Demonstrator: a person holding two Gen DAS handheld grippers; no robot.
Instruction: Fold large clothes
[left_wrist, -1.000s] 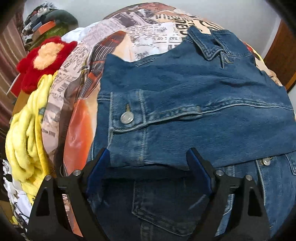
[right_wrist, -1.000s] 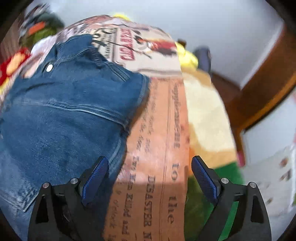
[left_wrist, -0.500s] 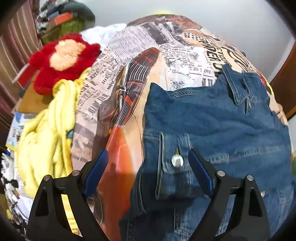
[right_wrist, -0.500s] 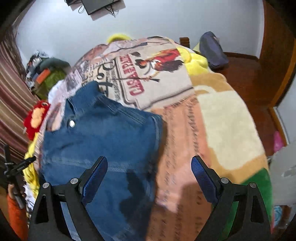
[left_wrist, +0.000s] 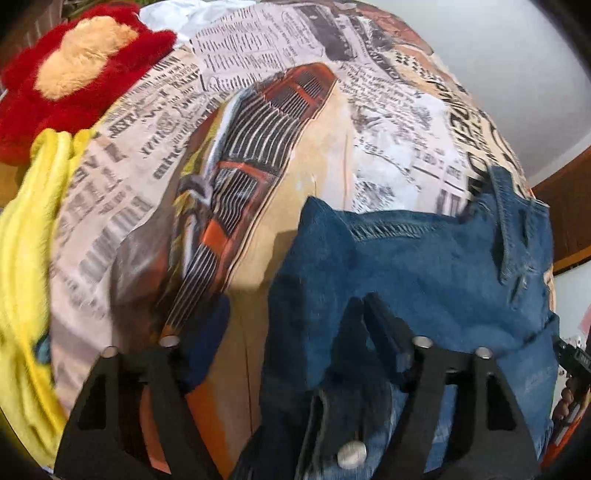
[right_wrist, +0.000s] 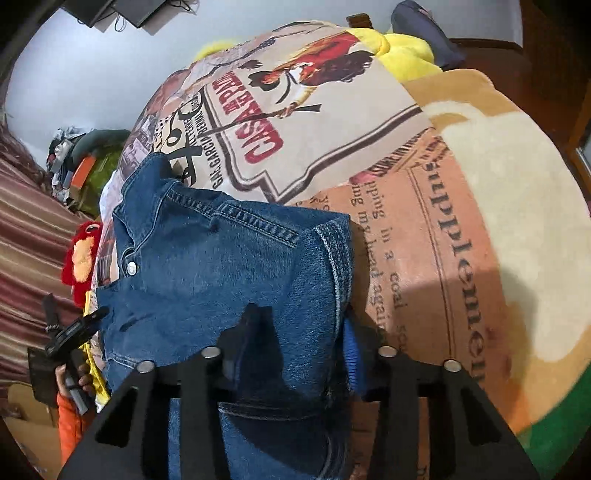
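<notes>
A blue denim jacket (left_wrist: 424, 266) lies folded on a bed with a newspaper-print blanket (left_wrist: 258, 122). In the left wrist view my left gripper (left_wrist: 291, 325) straddles the jacket's left edge, its jaws partly closed with denim bunched between them. In the right wrist view the jacket (right_wrist: 229, 273) fills the lower left, and my right gripper (right_wrist: 299, 332) has its jaws narrowed around the jacket's right edge, denim draped between the fingers. The left gripper also shows at the far left in the right wrist view (right_wrist: 70, 332).
A red and tan plush toy (left_wrist: 74, 70) and a yellow cloth (left_wrist: 26, 258) lie at the bed's left side. A cream, orange and green blanket (right_wrist: 517, 221) covers the right side. A cluttered shelf (right_wrist: 81, 162) stands by the wall.
Both grippers have come down onto the jacket's near side edges and their jaws have narrowed from wide open onto the denim. The left gripper shifted left.
</notes>
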